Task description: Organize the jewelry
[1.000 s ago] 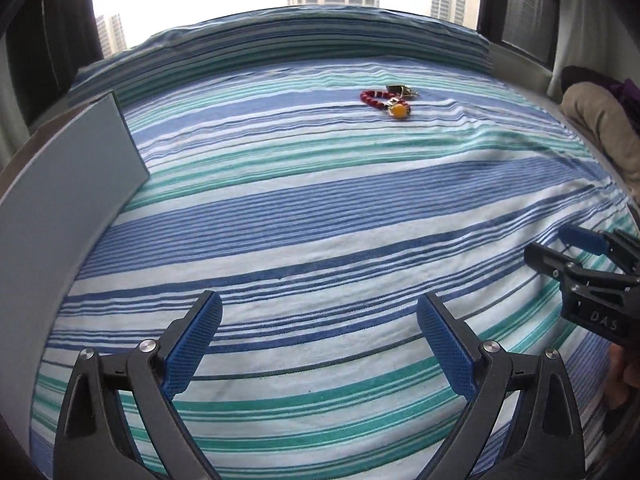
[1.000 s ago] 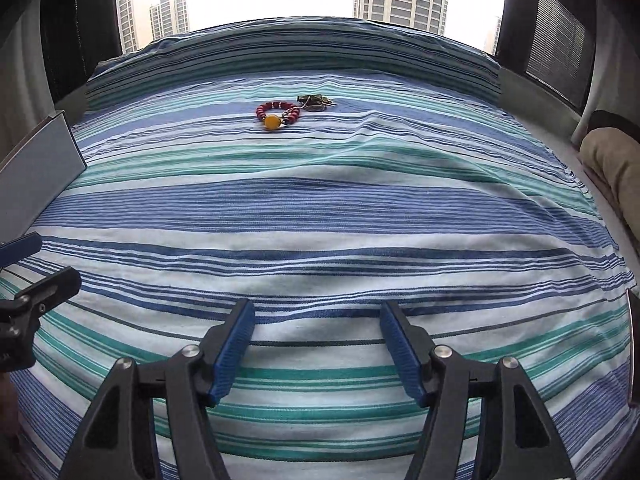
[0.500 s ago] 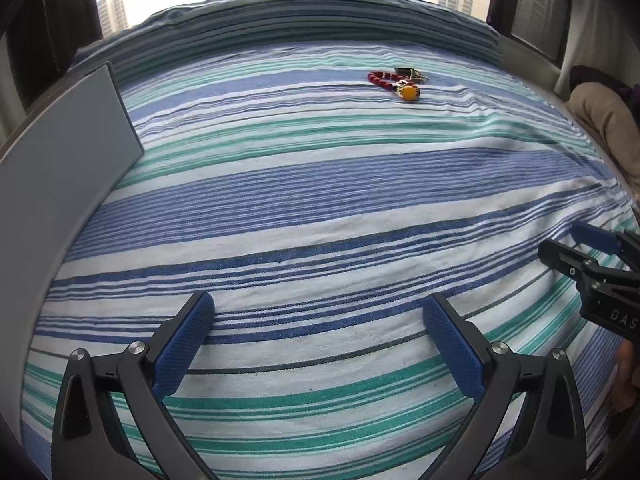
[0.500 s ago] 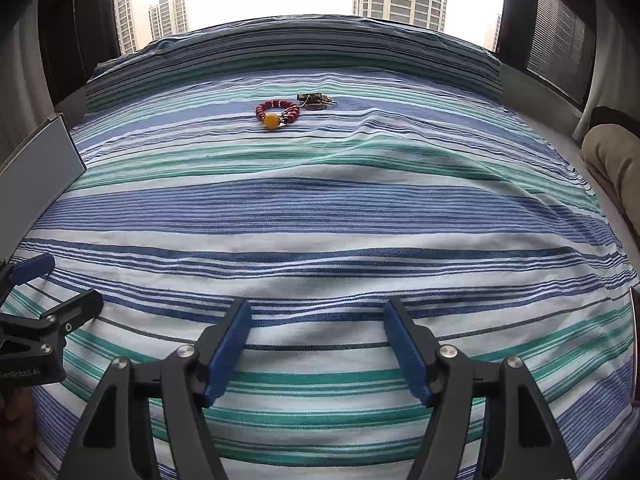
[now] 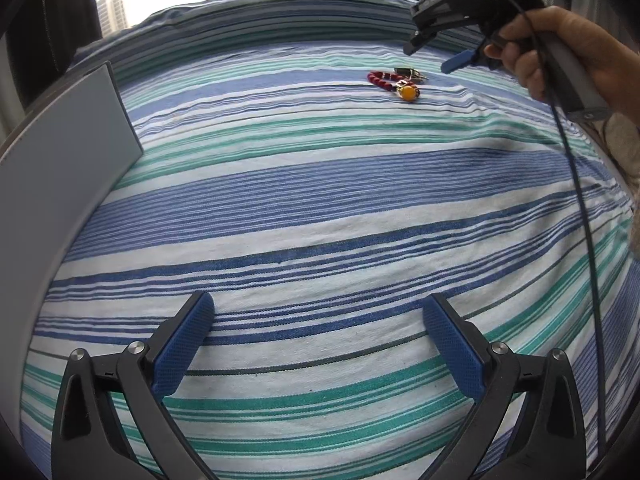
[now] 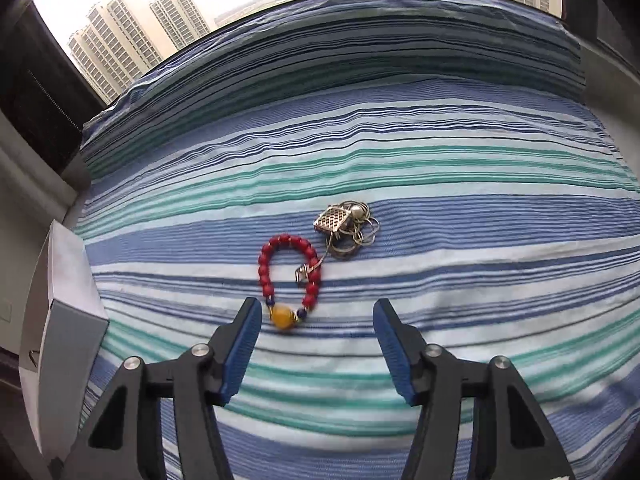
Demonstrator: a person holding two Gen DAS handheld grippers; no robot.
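Observation:
A red bead bracelet (image 6: 290, 268) with a yellow bead (image 6: 283, 316) lies on the striped bed sheet (image 6: 440, 280). A silver necklace with a lattice pendant (image 6: 346, 226) lies tangled just behind it, touching it. My right gripper (image 6: 316, 320) is open and empty, hovering just in front of the bracelet, the yellow bead near its left finger. In the left wrist view the bracelet (image 5: 394, 82) lies far off, with the right gripper (image 5: 432, 52) above and right of it. My left gripper (image 5: 318, 320) is open and empty over the near sheet.
A grey box (image 5: 52, 184) stands at the left edge of the bed; it also shows in the right wrist view (image 6: 64, 320). A window with tower blocks lies behind the bed. A beige cushion (image 5: 624, 144) lies at the right.
My right gripper has moved far forward across the bed to just before the bracelet. My left gripper has barely moved and stays open.

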